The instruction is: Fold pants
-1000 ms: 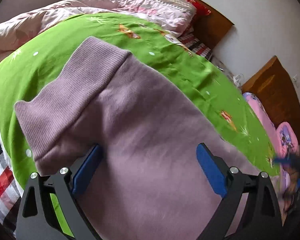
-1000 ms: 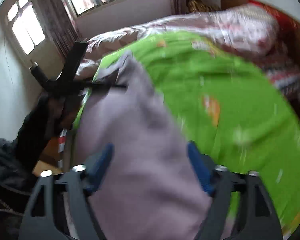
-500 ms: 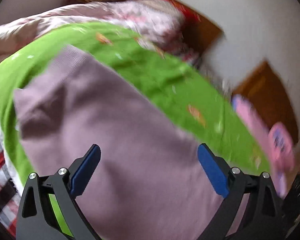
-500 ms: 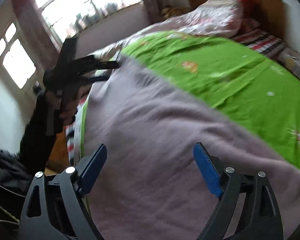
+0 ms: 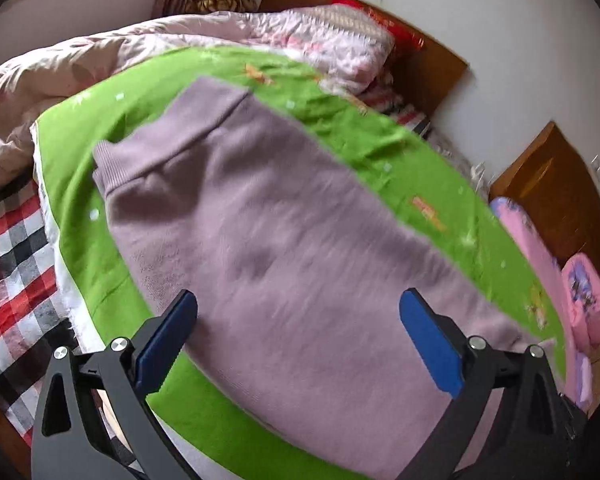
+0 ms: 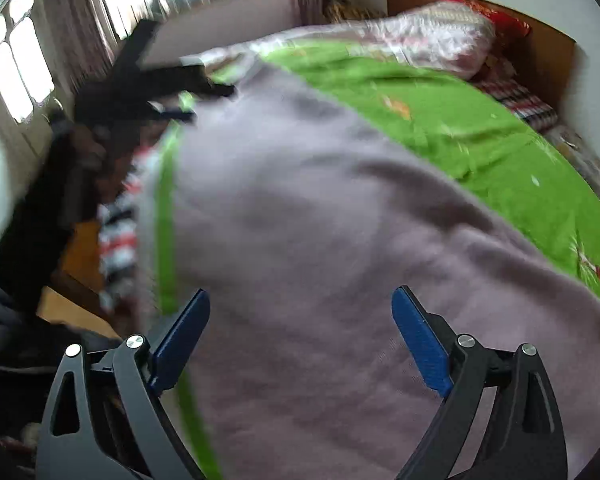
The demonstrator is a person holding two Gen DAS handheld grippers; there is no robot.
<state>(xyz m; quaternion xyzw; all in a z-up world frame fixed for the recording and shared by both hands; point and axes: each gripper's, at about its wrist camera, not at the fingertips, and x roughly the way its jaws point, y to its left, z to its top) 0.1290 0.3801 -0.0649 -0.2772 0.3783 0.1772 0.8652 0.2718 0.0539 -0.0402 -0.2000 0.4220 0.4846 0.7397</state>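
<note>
Green bedspread [image 5: 400, 168] is carrying the lilac pants [image 5: 284, 240]; I'm hovering both grippers, left [image 5: 298, 338] and right [image 6: 300, 338], spread and empty.

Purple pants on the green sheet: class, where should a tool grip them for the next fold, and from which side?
Grip the ribbed waistband at the far end of the purple pants, probably coming in from its outer corner over the green sheet. That thick free edge lies flat and exposed, easier to pinch than the smooth middle.
</note>
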